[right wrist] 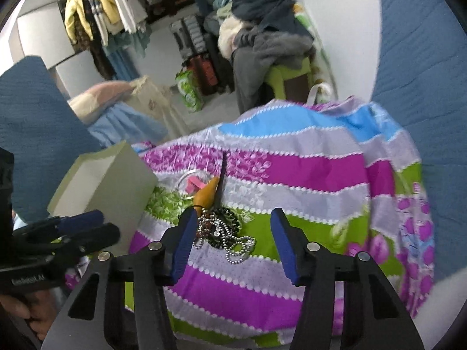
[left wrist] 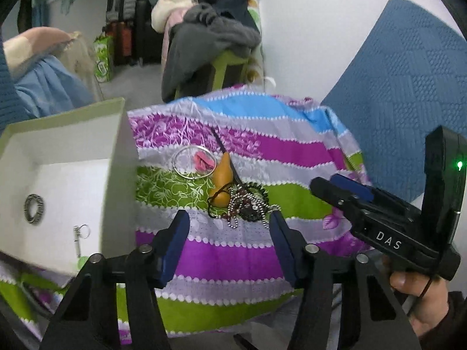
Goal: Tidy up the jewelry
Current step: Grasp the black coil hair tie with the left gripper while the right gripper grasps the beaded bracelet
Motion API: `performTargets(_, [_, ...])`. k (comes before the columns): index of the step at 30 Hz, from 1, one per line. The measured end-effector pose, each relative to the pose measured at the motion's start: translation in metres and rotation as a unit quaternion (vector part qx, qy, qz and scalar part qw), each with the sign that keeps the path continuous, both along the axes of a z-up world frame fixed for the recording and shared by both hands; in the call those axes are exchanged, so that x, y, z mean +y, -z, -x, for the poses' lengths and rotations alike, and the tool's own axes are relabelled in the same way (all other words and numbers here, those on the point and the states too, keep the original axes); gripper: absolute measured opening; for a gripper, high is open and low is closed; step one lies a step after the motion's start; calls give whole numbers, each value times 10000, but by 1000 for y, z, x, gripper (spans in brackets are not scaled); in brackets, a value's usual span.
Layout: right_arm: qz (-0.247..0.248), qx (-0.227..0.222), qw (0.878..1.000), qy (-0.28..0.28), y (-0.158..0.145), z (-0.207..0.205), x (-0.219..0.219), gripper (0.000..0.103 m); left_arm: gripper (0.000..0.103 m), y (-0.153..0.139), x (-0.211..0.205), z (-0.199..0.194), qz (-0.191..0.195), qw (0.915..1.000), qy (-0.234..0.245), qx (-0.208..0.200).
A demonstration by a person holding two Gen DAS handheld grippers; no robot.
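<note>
Fingers of the right gripper (right wrist: 230, 242) stand spread and hold nothing, with the tangle of ball chains (right wrist: 233, 239) lying on the striped cloth (right wrist: 262, 291) between their tips, nearer the left one. Fingers of the left gripper (left wrist: 229, 242) are likewise spread and empty, the same tangle just past them at 12 o'clock.

That heap looks light, limp and slippery — silver ball chain knotted with a dark beaded strand — so it would likely sag and trail loops if lifted. A pinch across the thickest knot at its middle seems safer than catching one stray strand.

Just beyond, at 11 o'clock in the left view, a stiff orange pendant (left wrist: 221, 182) on a black cord (left wrist: 226, 153) touches the heap; its hard, smooth body may slip. Farther on, a thin silver bangle (left wrist: 194, 162) encircles something pink (left wrist: 204, 160).

At 9 o'clock, the open box (left wrist: 116, 157) already holds a ring-shaped piece (left wrist: 34, 209) and a small keyring item (left wrist: 79, 234).
</note>
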State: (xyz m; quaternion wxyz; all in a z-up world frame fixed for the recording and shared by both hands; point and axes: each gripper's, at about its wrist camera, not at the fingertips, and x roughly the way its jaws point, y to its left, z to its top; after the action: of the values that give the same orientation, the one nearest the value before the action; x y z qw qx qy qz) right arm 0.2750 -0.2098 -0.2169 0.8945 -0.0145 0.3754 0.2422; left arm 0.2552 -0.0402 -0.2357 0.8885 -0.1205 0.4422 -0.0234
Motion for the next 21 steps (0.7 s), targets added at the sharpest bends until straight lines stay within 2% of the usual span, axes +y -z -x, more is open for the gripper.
performTargets(1, [26, 113, 9999, -72, 6, -6, 3, 47, 54, 6, 0, -4, 15, 10000, 4, 51])
performTargets(3, [72, 308, 9994, -160, 18, -18, 6, 42, 44, 22, 3, -16, 133, 9997, -12, 218])
performTargets(8, [69, 752, 9969, -239, 40, -43, 6, 39, 44, 50, 2, -42, 109, 9992, 35, 395])
performTargets(12, [285, 887, 9950, -357, 52, -55, 11, 38, 31, 63, 1, -59, 65, 9990, 11, 447])
performTargets(15, [261, 948, 9941, -461, 54, -56, 13, 37, 31, 68, 1, -67, -93, 9990, -14, 427])
performTargets(18, [278, 973, 9938, -468, 56, -59, 13, 37, 31, 74, 4, -73, -45, 9990, -6, 437])
performTargets(21, [260, 1096, 9924, -499, 60, -63, 14, 37, 25, 78, 4, -77, 12, 9991, 61, 425])
